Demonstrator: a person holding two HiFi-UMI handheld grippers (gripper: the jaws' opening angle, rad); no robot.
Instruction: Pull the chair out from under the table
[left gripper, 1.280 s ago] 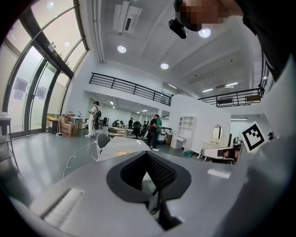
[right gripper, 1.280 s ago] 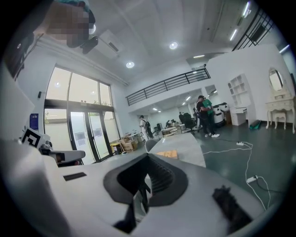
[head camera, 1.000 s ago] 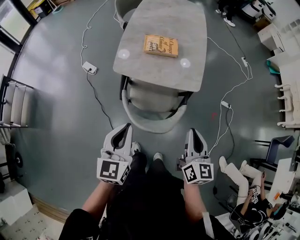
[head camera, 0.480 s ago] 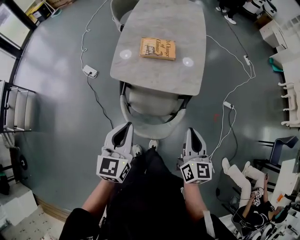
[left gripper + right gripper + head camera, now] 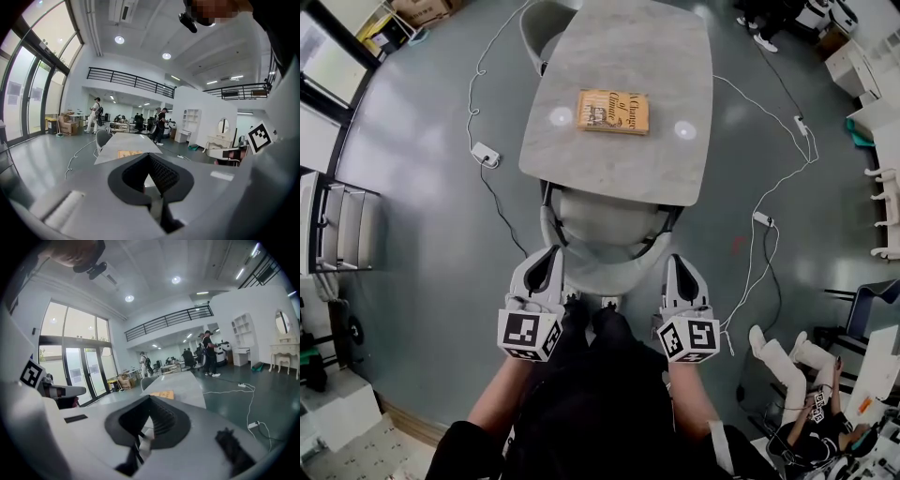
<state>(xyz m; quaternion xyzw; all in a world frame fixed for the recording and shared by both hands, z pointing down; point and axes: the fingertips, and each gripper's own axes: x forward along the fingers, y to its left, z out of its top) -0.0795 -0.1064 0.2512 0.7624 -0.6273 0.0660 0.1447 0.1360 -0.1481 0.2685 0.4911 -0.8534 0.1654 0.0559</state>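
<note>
I have walked both claws closer to the chair over the last second. The left claw now sits just beside the left end of its curved back, and the right claw just beside the right end. Both claws are pressed together and hold nothing. The chair is still pushed in under the near end of the counter, with only its back sticking out toward me. So I think the pull has not started; I need to open up and grab. The book on the counter seems to say "A Change of Climate".
</note>
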